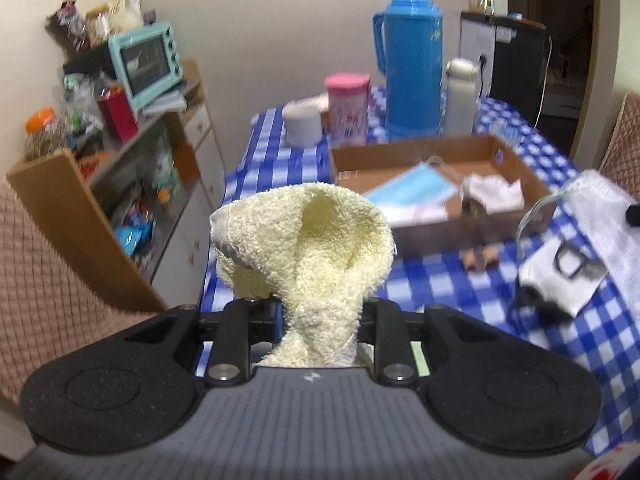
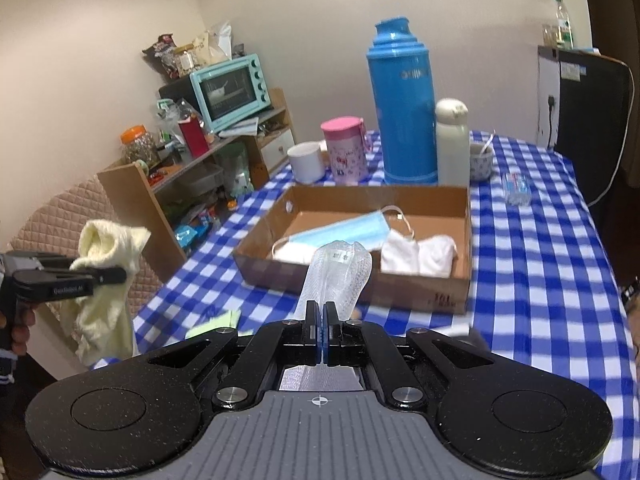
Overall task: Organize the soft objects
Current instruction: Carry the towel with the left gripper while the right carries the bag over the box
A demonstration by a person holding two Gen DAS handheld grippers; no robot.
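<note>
Going left to right, roughly as the right wrist view lays it out:

shelf (image 2: pixel 208 160): far left by the wall, crammed with snacks and jars, mint toaster oven (image 2: pixel 232 90) on top.

left gripper (image 2: pixel 116 274): off the table's left edge, a hand (image 2: pixel 18 334) on its handle, clenched on the towel.

towel (image 1: pixel 316 248): pale yellow terry, bunched between the left jaws. Top part flops over above them, the rest hangs down below, clear of the table.

table (image 2: pixel 540 272): blue and white check cloth; a light green scrap (image 2: pixel 218 322) lies near its left edge.

mug (image 2: pixel 306 162): white, at the back, just left of the pink cup (image 2: pixel 347 150).

box (image 2: pixel 360 276): shallow cardboard tray, middle of the table. Inside: blue mask (image 2: pixel 348 234) to the left, white cloth (image 2: pixel 420 254) to the right, pretty much touching.

right gripper (image 2: pixel 322 316): jaws pinched tight on the mesh bag.

mesh bag (image 2: pixel 338 274): clear/white netting with a small label, sticking up from the right jaws in front of the box's near wall. From the left wrist view it drapes down onto the table at the right (image 1: pixel 600 216).

thermos (image 2: pixel 402 104): big blue one behind the box, white bottle (image 2: pixel 452 144) just right of it, then a small bowl (image 2: pixel 480 162).

packet (image 2: pixel 517 187): small clear thing on the cloth further right, can't tell what.

black unit (image 2: pixel 592 120): far right past the table, bottles on top.
</note>
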